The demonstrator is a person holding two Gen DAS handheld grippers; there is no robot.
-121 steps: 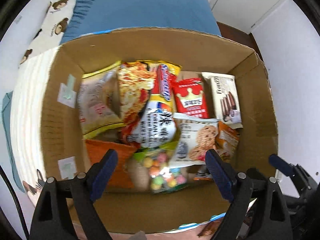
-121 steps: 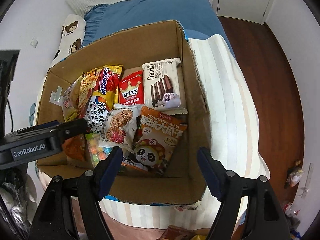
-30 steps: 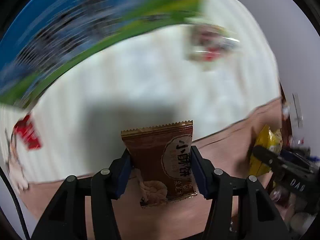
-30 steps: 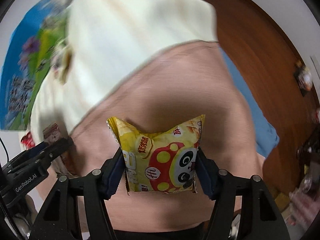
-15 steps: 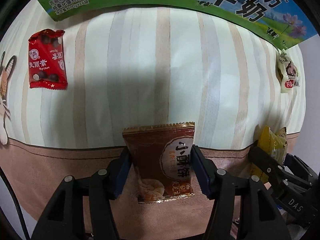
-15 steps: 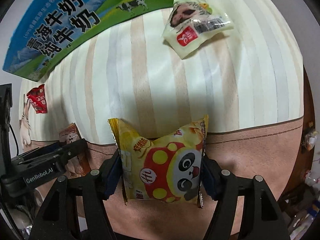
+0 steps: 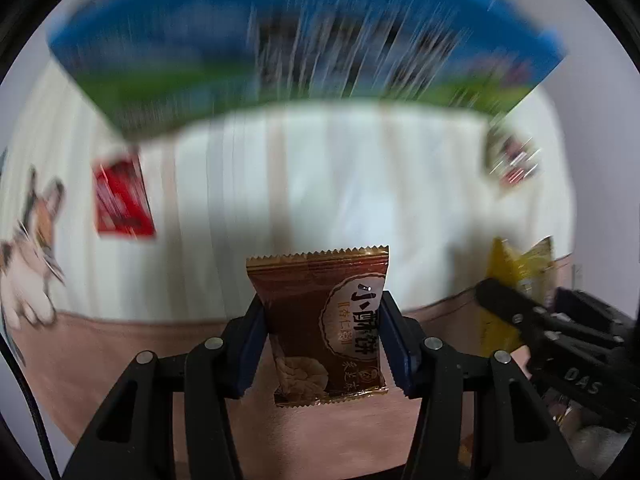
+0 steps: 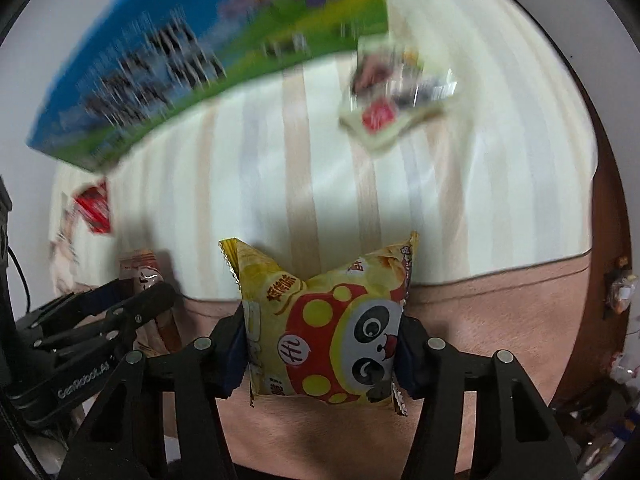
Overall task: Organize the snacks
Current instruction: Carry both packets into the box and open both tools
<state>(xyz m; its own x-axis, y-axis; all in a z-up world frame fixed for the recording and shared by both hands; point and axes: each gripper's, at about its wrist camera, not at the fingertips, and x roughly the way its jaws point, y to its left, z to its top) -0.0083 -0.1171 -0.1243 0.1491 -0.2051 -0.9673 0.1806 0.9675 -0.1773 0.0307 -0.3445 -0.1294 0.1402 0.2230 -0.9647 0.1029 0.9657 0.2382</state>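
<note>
Between the blue pads of my left gripper (image 7: 322,320) stands a brown snack packet (image 7: 316,300), upright, and the jaws are closing on it. My right gripper (image 8: 320,332) holds a puffy yellow panda packet (image 8: 332,316), its jaws closing too and its pads pressing the sides in. Both hang above the front edge of a striped bed sheet (image 7: 320,184). The snack box, a blue and green milk carton (image 7: 304,48), shows its printed side at the top, blurred. In the right wrist view the same milk carton (image 8: 180,60) fills the upper left.
A red packet (image 7: 122,200) lies on the sheet at the left and a white packet (image 8: 396,96) at the right, close to the carton. A pinkish-brown cover (image 8: 500,320) runs along the bed's front edge. Dark wooden floor (image 8: 608,220) lies beyond the right side.
Four seconds ago both grippers hung empty over the open box; now each holds a packet. Since half a second ago the carton has grown larger in both views and the background is blurred.
</note>
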